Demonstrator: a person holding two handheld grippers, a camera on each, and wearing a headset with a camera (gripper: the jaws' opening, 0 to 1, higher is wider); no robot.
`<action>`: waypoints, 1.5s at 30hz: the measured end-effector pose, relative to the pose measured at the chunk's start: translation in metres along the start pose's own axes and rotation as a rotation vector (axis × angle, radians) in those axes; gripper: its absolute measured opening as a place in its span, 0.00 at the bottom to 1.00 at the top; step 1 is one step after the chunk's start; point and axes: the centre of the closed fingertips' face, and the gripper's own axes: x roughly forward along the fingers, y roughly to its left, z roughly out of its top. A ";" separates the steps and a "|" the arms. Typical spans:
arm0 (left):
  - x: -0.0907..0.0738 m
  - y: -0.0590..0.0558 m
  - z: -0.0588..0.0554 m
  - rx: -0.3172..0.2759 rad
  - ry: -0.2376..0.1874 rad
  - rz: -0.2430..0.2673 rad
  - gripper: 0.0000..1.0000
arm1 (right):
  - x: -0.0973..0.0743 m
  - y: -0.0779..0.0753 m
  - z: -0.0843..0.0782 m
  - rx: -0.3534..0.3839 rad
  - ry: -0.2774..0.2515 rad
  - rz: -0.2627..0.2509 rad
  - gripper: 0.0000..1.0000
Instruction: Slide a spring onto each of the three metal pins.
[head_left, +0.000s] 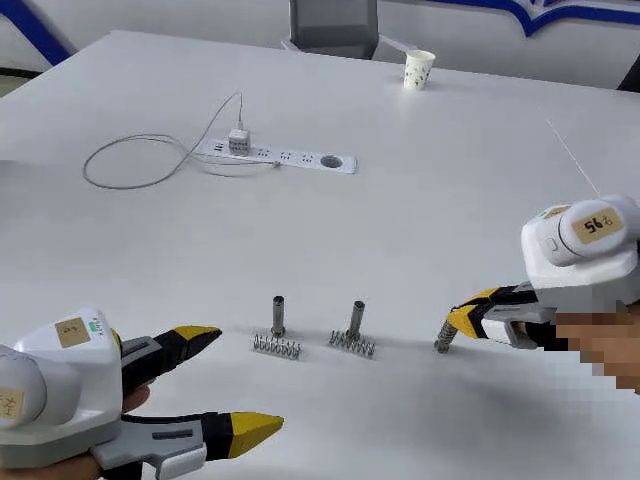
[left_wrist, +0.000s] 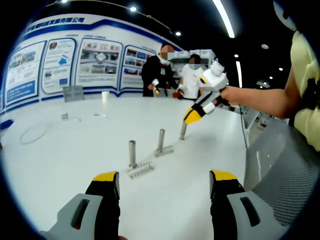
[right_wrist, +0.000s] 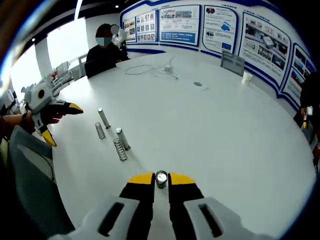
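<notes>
Head view. Left tongs (head_left: 228, 380) low left, released, jaws wide apart over the white bench (head_left: 420, 220). Left pin (head_left: 278, 315) and middle pin (head_left: 355, 318) stand upright and bare. Left spring (head_left: 277, 347) and middle spring (head_left: 352, 344) each lie flat at the foot of their pin. Right tongs (head_left: 460, 322) at right, clenched on the top of the third pin (head_left: 445, 337), with coils showing around its shaft. Power strip (head_left: 285, 157) and cup (head_left: 419, 69) sit well back.

Left gripper view. Left tongs (left_wrist: 165, 179) agape with nothing between the jaws. Beyond them the three pins stand in a row. Right tongs (left_wrist: 192, 116) come down onto the far one.

Right gripper view. Right tongs (right_wrist: 161, 181) closed, with the round top of the third pin (right_wrist: 161, 177) pinched between the yellow tips. The other two pins and the loose springs lie to the left.
</notes>
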 end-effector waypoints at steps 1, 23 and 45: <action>0.000 0.001 0.000 -0.003 -0.001 0.003 0.75 | 0.001 0.000 -0.002 -0.003 0.005 -0.001 0.12; 0.003 0.001 0.000 -0.006 -0.004 0.004 0.75 | 0.008 0.001 -0.007 -0.011 0.013 0.006 0.12; 0.004 -0.002 0.001 0.001 -0.003 -0.001 0.75 | -0.020 0.033 0.043 -0.139 -0.097 0.020 0.20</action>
